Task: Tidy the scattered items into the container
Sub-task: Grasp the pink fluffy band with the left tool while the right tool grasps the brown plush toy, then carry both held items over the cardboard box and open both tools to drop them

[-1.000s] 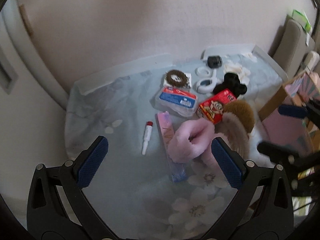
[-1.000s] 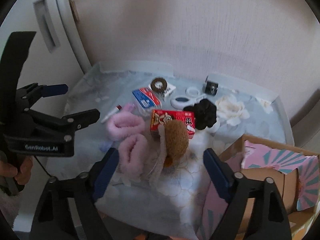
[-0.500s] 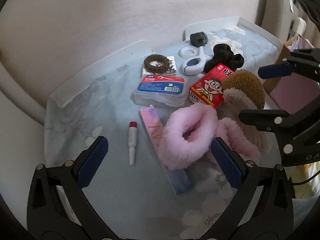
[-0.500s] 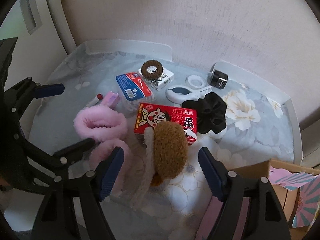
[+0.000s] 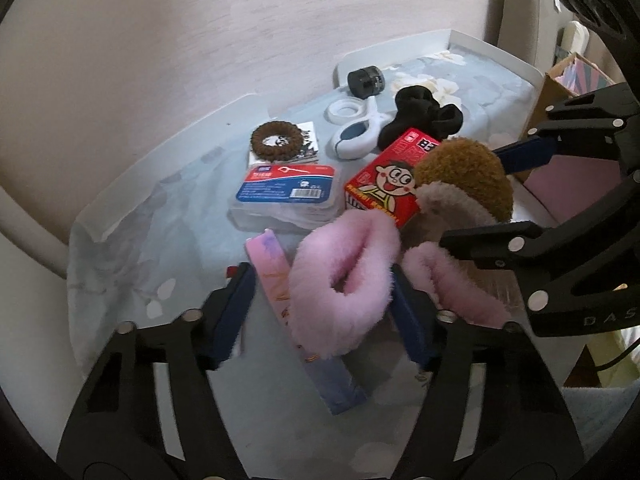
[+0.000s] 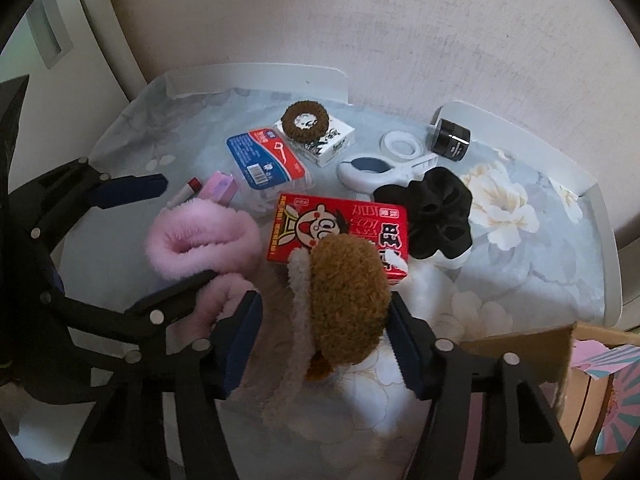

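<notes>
Two claws hang over a bench covered with a pale blue flowered cloth (image 6: pixel 532 264). The left claw (image 5: pixel 320 312) is closing, and a pink fluffy scrunchie (image 5: pixel 340 276) lies between its blue pads; I cannot tell if the pads press it already. Under this scrunchie lies a long pink and purple box (image 5: pixel 276 276), and part of it is also between the pads. The right claw (image 6: pixel 320 336) is closing too, around a brown and cream fluffy scrunchie (image 6: pixel 344 300). The right pad looks to be touching the brown fur, while the left pad stands just beside the cream band.

Behind the brown scrunchie lies a red carton with a cartoon face (image 6: pixel 340 224), touching it. A second loop of pink fur (image 5: pixel 448 284) lies between the two claws. Farther back are a clear case with a blue and red label (image 6: pixel 268 160), a brown spiral hair tie (image 6: pixel 304 120) on a small white box (image 6: pixel 332 140), a black scrunchie (image 6: pixel 436 208), a white tape dispenser (image 6: pixel 384 160) and a small black jar (image 6: pixel 452 140). A lip balm with a red end (image 6: pixel 186 192) lies near the left claw. The cardboard container (image 6: pixel 580 380), with pink patterned flaps, stands at the right edge of the bench.
</notes>
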Demonstrator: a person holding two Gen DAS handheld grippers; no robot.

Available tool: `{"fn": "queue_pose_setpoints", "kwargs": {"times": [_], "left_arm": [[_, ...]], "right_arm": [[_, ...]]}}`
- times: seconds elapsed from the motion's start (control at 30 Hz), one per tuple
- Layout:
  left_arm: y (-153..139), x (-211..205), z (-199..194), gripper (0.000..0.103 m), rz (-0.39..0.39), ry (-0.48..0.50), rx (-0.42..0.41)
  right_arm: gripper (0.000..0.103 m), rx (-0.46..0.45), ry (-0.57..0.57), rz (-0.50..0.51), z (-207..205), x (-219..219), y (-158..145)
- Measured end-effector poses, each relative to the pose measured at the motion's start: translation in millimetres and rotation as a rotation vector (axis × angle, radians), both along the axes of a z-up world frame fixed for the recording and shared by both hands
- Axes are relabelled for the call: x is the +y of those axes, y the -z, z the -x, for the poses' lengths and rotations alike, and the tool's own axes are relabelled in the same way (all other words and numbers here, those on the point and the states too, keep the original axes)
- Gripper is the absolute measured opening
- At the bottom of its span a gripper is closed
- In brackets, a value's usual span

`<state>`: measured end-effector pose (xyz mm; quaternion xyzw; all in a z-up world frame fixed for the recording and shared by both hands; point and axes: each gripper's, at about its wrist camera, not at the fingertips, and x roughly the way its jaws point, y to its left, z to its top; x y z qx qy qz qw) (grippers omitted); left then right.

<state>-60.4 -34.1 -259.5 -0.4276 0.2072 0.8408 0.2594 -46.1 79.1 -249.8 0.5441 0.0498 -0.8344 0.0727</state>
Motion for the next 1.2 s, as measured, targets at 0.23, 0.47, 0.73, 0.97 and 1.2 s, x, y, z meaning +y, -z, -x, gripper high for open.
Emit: {"fn": "queue_pose_setpoints", "kwargs": {"times": [0.23, 0.47, 0.73, 0.97, 1.2], "left_arm": [[1.5, 1.9, -4.3, 0.03, 0.004, 0.009, -0.018], [-14.6, -11.3, -1.6, 0.024, -0.044, -0.047, -0.026], [-53.1, -22.5, -6.4, 0.024, -0.048, -0.113, 0.009], [-103.5, -40.0, -18.6, 0.024, -0.078, -0.196, 0.028], [-166.4, -44.0, -47.2, 0.024, -0.149, -0.23, 0.06]], "right_arm": [[0.036, -0.004, 0.01, 0.007, 0.4, 2.8, 1.0], [0.031, 0.013, 0.054, 0.023, -3.0, 10.2, -7.2], [0.031, 0.067, 0.067, 0.05, -7.9, 13.0, -42.0], [0.031, 0.143, 0.058, 0.05, -19.9, 11.1, -92.8], [0.031, 0.228, 0.077, 0.079, -44.5, 27.8, -154.2]]}}
